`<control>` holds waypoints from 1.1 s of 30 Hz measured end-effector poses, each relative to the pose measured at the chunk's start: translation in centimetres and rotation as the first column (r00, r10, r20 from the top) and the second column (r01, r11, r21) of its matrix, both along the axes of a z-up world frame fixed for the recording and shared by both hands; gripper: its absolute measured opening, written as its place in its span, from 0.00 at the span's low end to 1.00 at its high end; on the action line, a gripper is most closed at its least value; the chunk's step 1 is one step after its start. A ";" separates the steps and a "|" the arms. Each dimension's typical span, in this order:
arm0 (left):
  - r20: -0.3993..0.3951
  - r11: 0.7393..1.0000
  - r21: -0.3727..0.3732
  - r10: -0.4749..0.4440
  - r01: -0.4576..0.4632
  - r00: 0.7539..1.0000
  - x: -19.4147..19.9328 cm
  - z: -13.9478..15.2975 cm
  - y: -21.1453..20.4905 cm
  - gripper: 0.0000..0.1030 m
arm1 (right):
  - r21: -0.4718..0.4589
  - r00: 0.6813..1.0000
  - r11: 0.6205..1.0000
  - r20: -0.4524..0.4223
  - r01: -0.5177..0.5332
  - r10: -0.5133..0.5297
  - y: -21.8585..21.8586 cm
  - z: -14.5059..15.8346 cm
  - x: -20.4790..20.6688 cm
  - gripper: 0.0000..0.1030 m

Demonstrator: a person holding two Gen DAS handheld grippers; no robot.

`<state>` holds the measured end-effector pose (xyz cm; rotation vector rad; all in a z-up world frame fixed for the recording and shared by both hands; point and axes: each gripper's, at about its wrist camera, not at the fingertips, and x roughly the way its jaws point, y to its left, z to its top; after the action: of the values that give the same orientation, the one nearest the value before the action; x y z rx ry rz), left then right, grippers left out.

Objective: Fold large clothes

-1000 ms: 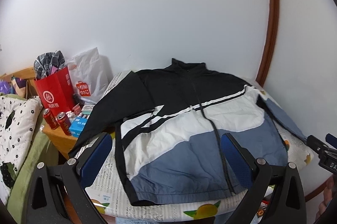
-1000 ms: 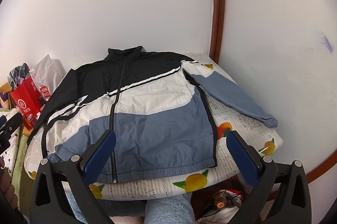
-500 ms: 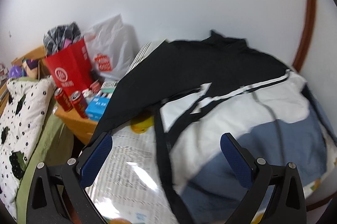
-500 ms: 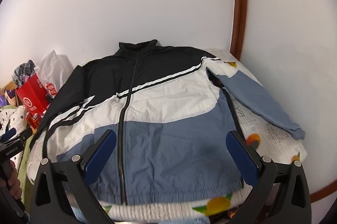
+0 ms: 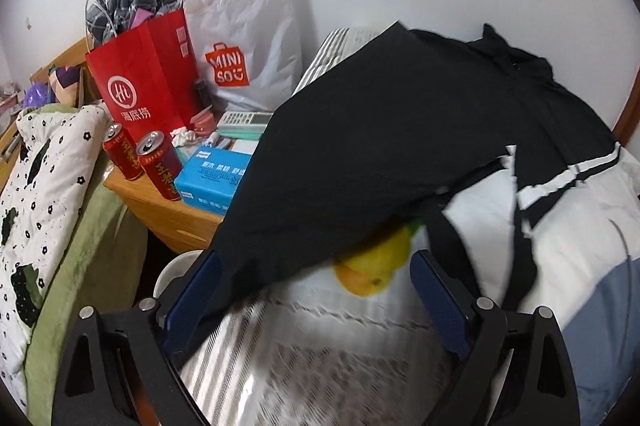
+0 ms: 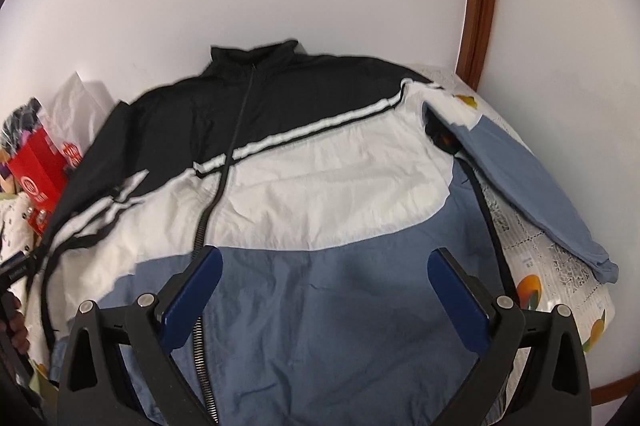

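A black, white and blue zip jacket (image 6: pixel 320 186) lies spread front-up on the bed, its collar toward the wall. Its blue sleeve (image 6: pixel 520 186) runs down the right side. The black sleeve (image 5: pixel 340 186) slants toward the bed's left edge, and its end reaches in between the fingers of my left gripper (image 5: pixel 316 290). Those jaws are closing but stand wide, and the pads are not pressing the cloth. My right gripper (image 6: pixel 326 286) hangs open just over the jacket's blue lower front, with nothing held.
A wooden bedside table (image 5: pixel 160 210) on the left holds a red paper bag (image 5: pixel 140 86), a white shopping bag (image 5: pixel 244 38), two red cans (image 5: pixel 156 166) and a blue box (image 5: pixel 212 178). A flowered quilt (image 5: pixel 44 186) lies further left. The fruit-print sheet (image 5: pixel 320 346) covers the bed.
My left gripper has swung left and down from the jacket's front to the black sleeve end. My right gripper has come lower and closer over the blue front.
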<state>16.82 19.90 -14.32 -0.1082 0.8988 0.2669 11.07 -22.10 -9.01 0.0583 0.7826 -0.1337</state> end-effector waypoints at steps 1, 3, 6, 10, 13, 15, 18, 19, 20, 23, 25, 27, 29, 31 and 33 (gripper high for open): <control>-0.005 1.000 0.000 0.002 -0.002 1.000 0.3 -0.4 0.2 0.89 | -0.006 1.000 1.000 -0.012 0.004 -0.004 0.0 -0.4 0.3 0.98; -0.011 1.000 0.001 0.006 -0.006 1.000 0.9 -1.0 0.5 0.81 | -0.019 0.999 1.000 -0.035 0.017 -0.018 -0.2 -1.2 0.9 0.98; -0.016 1.000 0.009 0.010 -0.010 1.000 1.6 -1.7 0.6 0.68 | -0.030 0.998 0.999 -0.056 0.028 -0.029 -0.3 -2.0 1.5 0.98; 0.009 0.999 0.029 0.025 -0.025 1.000 2.1 -1.6 0.7 0.45 | -0.045 0.997 0.998 -0.070 0.035 -0.038 -0.3 -2.2 1.9 0.98; 0.020 0.999 0.033 0.024 -0.025 1.000 2.6 -1.2 1.0 0.21 | -0.055 0.997 0.998 -0.064 0.034 -0.037 -0.2 -1.8 2.2 0.98; 0.023 0.999 0.034 0.019 -0.020 1.000 2.9 -0.8 1.1 0.09 | -0.060 0.998 0.998 -0.058 0.028 -0.032 -0.1 -1.5 2.3 0.98; 0.054 0.999 0.030 0.015 -0.017 0.998 2.9 0.8 1.0 0.06 | -0.066 0.999 0.998 -0.045 0.019 -0.022 0.0 -0.9 2.4 0.98; 0.068 0.999 0.032 0.012 -0.014 0.998 2.9 1.4 0.9 0.06 | -0.068 0.999 0.998 -0.040 0.017 -0.019 0.1 -0.6 2.4 0.98; 0.083 0.999 0.036 0.012 -0.015 0.996 2.9 2.2 0.8 0.06 | -0.068 0.999 0.998 -0.036 0.014 -0.017 0.0 -0.5 2.4 0.98; 0.122 0.999 0.040 0.004 -0.009 0.993 3.0 4.2 0.2 0.06 | -0.057 1.000 0.998 -0.018 0.008 -0.009 -0.2 0.2 2.5 0.98; 0.152 1.000 0.028 -0.013 0.008 0.988 3.2 5.8 -0.4 0.06 | -0.049 1.000 0.999 -0.006 0.006 -0.006 -0.5 0.6 2.6 0.98; 0.178 0.999 0.015 -0.036 0.034 0.983 3.5 7.2 -1.3 0.06 | -0.041 1.000 0.999 0.007 0.005 -0.005 -0.9 1.0 2.6 0.98; 0.207 0.998 -0.003 -0.061 0.063 0.976 4.0 8.6 -2.6 0.06 | -0.032 1.000 0.999 0.021 0.004 -0.003 -1.4 1.5 2.6 0.98; 0.230 0.996 -0.015 -0.080 0.086 0.970 4.5 9.7 -3.8 0.06 | -0.028 1.000 1.000 0.031 0.000 0.001 -1.8 1.8 2.5 0.98; 0.255 0.994 -0.016 -0.100 0.108 0.962 5.2 10.8 -5.6 0.06 | -0.026 0.999 1.000 0.042 -0.008 0.009 -2.2 2.2 2.5 0.98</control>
<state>21.98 14.31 -3.47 -0.1190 0.6509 0.1376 13.54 -24.30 -6.81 0.0335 0.7391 -0.1335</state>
